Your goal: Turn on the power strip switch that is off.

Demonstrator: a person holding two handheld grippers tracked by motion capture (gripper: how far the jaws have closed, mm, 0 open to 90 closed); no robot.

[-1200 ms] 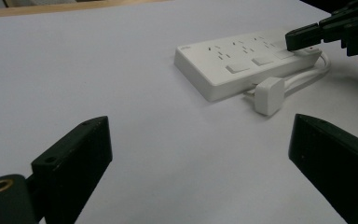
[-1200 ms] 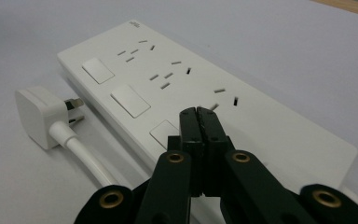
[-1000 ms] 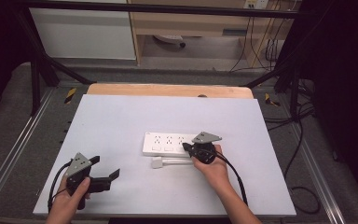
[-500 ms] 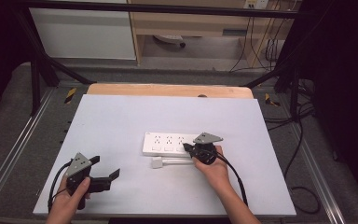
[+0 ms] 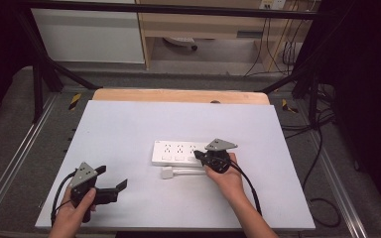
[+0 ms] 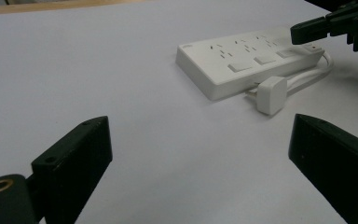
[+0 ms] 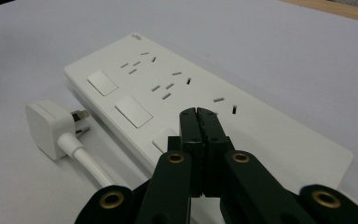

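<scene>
White power strip (image 5: 181, 152) unmoved since a second ago; right hand-held gripper (image 5: 197, 156) clamped empty over its rocker switch, left hand-held gripper (image 5: 114, 177) wide. Press pending.

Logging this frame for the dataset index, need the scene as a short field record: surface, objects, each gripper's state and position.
surface: white table top
main object: white power strip, three sockets, three switches, lying flat
plug: white plug on its cable, lying beside the strip, not inserted
right gripper: fingers shut, nothing between them, tips over the strip near the switch at its cable end; contact unclear
left gripper: fingers open, empty, near the table's front left, apart from the strip
</scene>
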